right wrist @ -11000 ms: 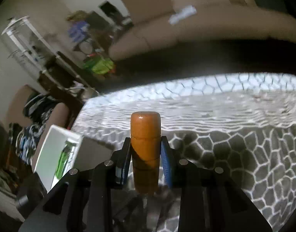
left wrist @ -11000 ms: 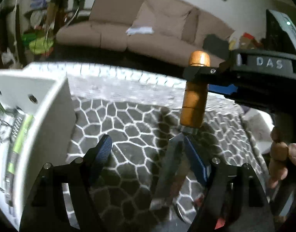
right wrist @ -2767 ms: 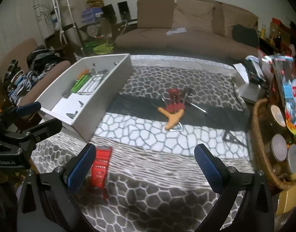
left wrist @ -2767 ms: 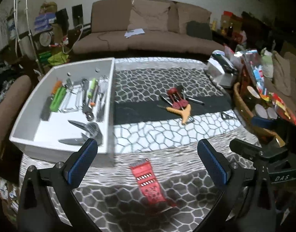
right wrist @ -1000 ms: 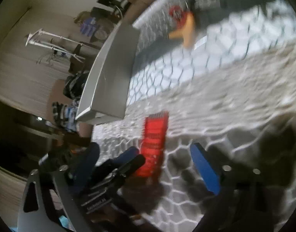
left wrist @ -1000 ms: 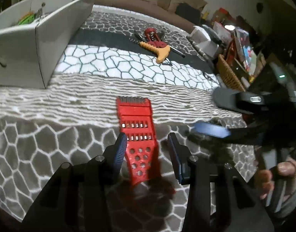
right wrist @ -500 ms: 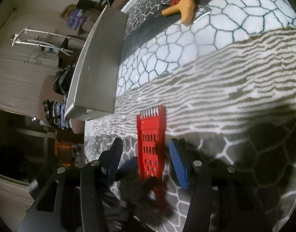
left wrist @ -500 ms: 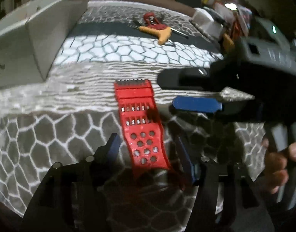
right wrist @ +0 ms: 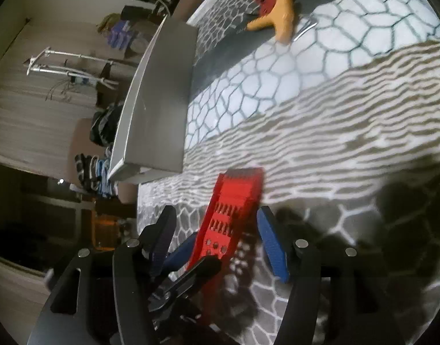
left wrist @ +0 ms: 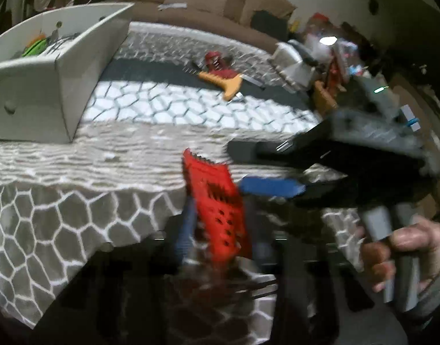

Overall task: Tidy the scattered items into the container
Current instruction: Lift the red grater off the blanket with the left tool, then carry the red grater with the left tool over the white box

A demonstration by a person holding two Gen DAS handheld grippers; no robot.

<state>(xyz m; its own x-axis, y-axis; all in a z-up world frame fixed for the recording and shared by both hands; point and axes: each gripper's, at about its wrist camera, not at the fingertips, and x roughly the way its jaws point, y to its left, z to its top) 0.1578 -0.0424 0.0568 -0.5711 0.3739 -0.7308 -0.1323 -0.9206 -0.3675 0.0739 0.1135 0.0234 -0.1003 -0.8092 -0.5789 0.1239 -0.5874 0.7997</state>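
- left wrist view: the red grater now stands tilted up off the patterned worktop, where half a second ago it lay flat between the left fingers. the left gripper looks pinched on the grater's lower end, though blur hides most of the contact.
- just right of the left fingers, the right gripper reaches in sideways, one blue pad touching or nearly touching the grater's edge.
- far ahead and left of the fingers sits the white container, already holding tools; ahead lies a yellow-handled tool with a red tool behind it.
- right wrist view: the right gripper has its fingers spread, the grater rising between them, with gaps on both sides. it has widened slightly since half a second ago.
- the left fingers cross under from the left and carry the grater's near end.
- the container is ahead-left, well apart.
- meaning: the lift appears to have begun with the left gripper carrying; next likely comes moving the grater to the container, then the two tools.
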